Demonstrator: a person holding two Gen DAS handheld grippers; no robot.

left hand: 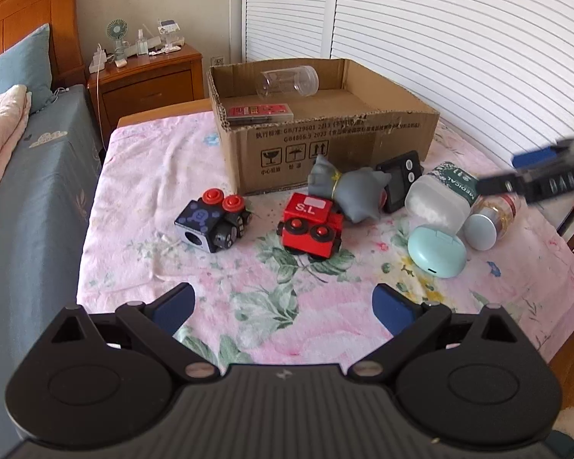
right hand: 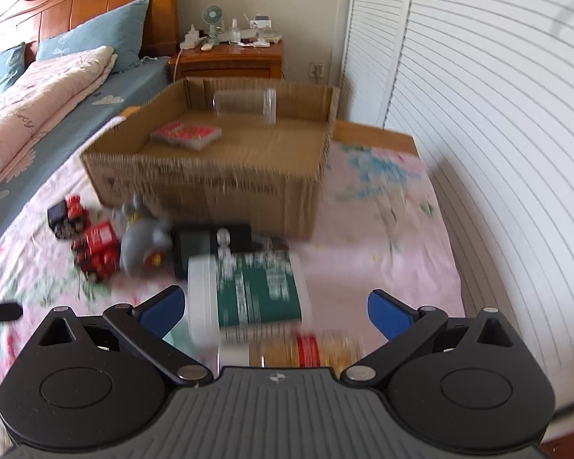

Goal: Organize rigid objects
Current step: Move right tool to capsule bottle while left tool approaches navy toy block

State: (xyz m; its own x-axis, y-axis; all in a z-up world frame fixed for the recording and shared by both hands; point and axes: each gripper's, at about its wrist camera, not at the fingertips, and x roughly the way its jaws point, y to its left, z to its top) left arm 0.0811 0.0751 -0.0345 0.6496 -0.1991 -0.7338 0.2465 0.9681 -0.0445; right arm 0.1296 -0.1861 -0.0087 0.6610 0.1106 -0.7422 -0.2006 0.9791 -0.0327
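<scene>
Motion blur smears the green-labelled bottle [right hand: 248,290] and amber jar [right hand: 310,348] print unreadable.

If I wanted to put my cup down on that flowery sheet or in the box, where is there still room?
The sheet is bare left of the black toy car and in front of the red toy train. Inside the cardboard box, the floor right of the red packet is free. It is crowded at the right, around the white bottle and mint case.

Cloth [left hand: 153,191] left of toys free; cardboard box [left hand: 325,141] blocks behind
</scene>
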